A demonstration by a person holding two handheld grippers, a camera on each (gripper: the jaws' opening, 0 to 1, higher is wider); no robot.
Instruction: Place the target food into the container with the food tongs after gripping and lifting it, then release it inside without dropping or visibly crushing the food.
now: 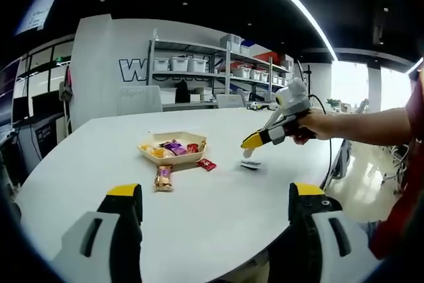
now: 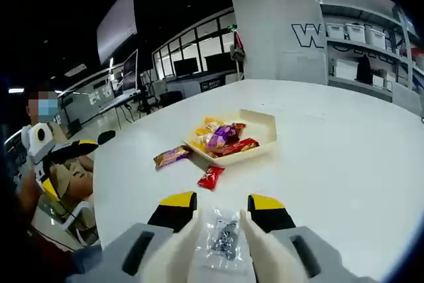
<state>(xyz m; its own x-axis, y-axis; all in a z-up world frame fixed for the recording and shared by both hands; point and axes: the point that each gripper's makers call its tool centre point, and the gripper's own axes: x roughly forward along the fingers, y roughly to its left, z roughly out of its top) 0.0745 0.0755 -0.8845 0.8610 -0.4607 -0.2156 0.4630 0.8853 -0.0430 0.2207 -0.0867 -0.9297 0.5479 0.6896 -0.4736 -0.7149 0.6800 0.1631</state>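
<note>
Item: right gripper (image 2: 218, 207), yellow-tipped, poised low over the white table (image 2: 344, 150); its jaws stand apart on either side of a small clear packet (image 2: 224, 236) with dark contents, which lies flat on the table and is not yet pinched. In the left gripper view the same gripper (image 1: 250, 148) hangs just above that packet (image 1: 250, 164), held in a person's hand (image 1: 311, 126). Item: left gripper (image 1: 215, 197), jaws spread wide, holding nothing, well back from the work. Item: container, a shallow beige tray (image 2: 265, 124) already carrying several wrapped snacks, beyond the packet and toward your left. Item: loose pieces on the table between you and the tray: a red wrapped snack (image 2: 211, 177) and a brown-gold snack bar (image 2: 172, 156). The clear packet looks to be the target, though its contents are too small to name. To do this step well, lower until both tips bracket the packet's middle, close only until the film stops slipping, and lift straight up before you travel. Carry it over the red snack rather than through it, bring it inside the tray's rim, get low, then part the jaws. A thin, slick wrapper is likely to slide, so keep the tips level.
</note>
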